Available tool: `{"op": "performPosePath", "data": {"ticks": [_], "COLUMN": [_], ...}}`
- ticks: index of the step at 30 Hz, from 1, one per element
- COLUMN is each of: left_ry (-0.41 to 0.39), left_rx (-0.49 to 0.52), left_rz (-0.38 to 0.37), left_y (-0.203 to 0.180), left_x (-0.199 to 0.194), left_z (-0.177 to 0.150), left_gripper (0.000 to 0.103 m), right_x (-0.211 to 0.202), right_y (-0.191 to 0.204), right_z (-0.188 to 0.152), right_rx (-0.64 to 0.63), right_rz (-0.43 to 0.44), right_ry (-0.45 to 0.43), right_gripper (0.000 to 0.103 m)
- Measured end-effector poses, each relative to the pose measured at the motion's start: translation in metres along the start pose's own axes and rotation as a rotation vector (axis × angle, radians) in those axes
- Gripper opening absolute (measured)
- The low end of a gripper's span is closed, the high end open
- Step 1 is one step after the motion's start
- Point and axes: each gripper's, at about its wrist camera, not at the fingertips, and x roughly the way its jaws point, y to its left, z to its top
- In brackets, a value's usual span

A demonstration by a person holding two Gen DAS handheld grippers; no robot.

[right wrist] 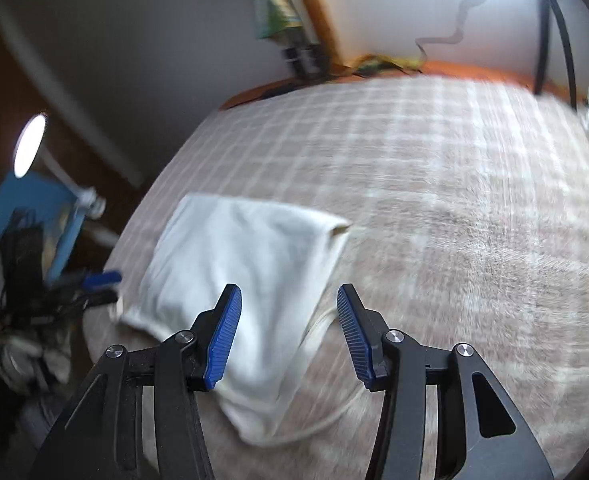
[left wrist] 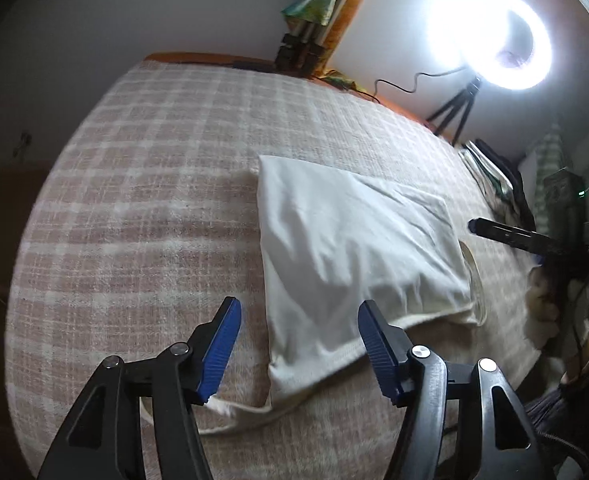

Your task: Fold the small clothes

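the left gripper (left wrist: 298,320) is hovering over the checked blanket (left wrist: 154,184) with its blue-padded jaws standing apart and nothing between them. a folded white garment (left wrist: 354,240) is lying flat on the blanket just ahead, its near corner sitting between the two fingers in the view, and a thin strap (left wrist: 246,408) is trailing from that corner toward the left finger. the right gripper (left wrist: 506,234) is reaching in at the far right; its jaws cannot be made out. a ring light (left wrist: 494,28) is glaring on a tripod (left wrist: 454,112) beyond the bed.
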Motion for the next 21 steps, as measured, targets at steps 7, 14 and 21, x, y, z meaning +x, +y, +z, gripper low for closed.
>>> {"op": "performPosePath", "data": {"ticks": [7,14,21], "left_ry": [0.048,0.075,0.076], "left_rx": [0.034,0.071,0.083], "left_rz": [0.044,0.063,0.061], "left_y": [-0.011,-0.017,-0.016], "left_x": [0.024,0.036,0.035], "left_z": [-0.001,-0.005,-0.006], "left_gripper": [0.063,0.063,0.063], "right_x": [0.028,0.048,0.064], "right_y": [-0.038,-0.037,-0.038], "right_z": [0.023,0.036,0.046], "right_rx": [0.230,0.297,0.246], "right_rz": [0.110,0.178,0.049], "right_ry": [0.007,0.039,0.002], "right_gripper": [0.043,0.030,0.005]}}
